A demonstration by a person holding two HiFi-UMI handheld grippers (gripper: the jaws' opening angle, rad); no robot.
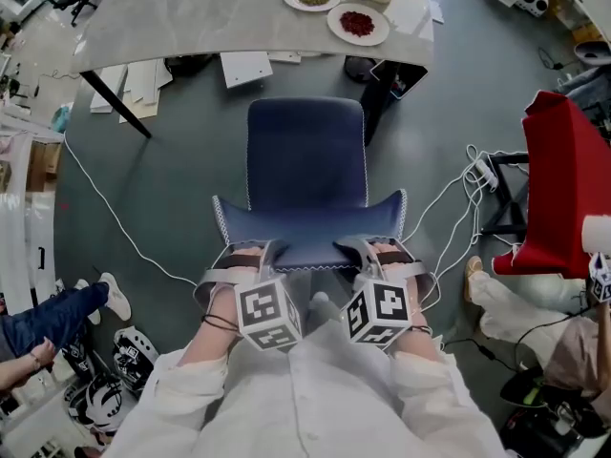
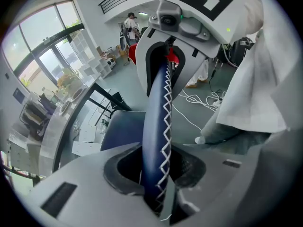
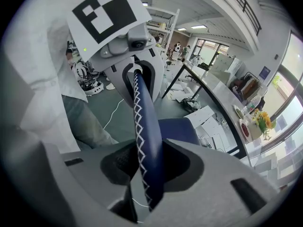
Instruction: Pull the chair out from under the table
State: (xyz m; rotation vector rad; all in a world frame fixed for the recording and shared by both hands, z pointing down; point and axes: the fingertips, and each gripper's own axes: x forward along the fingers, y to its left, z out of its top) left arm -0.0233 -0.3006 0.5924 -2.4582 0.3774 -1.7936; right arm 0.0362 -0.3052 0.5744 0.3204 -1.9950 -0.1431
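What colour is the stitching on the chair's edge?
White zigzag on the dark blue chair, clearest in the left gripper view.

The chair (image 1: 305, 175) hides its own legs; the table (image 1: 191, 17) runs off the top edge.

The dark blue chair (image 1: 305, 175), edged with white zigzag stitching, stands upright, backrest nearest, seat toward the far table (image 1: 220, 17). The seat lies just clear of that grey tabletop's near edge.
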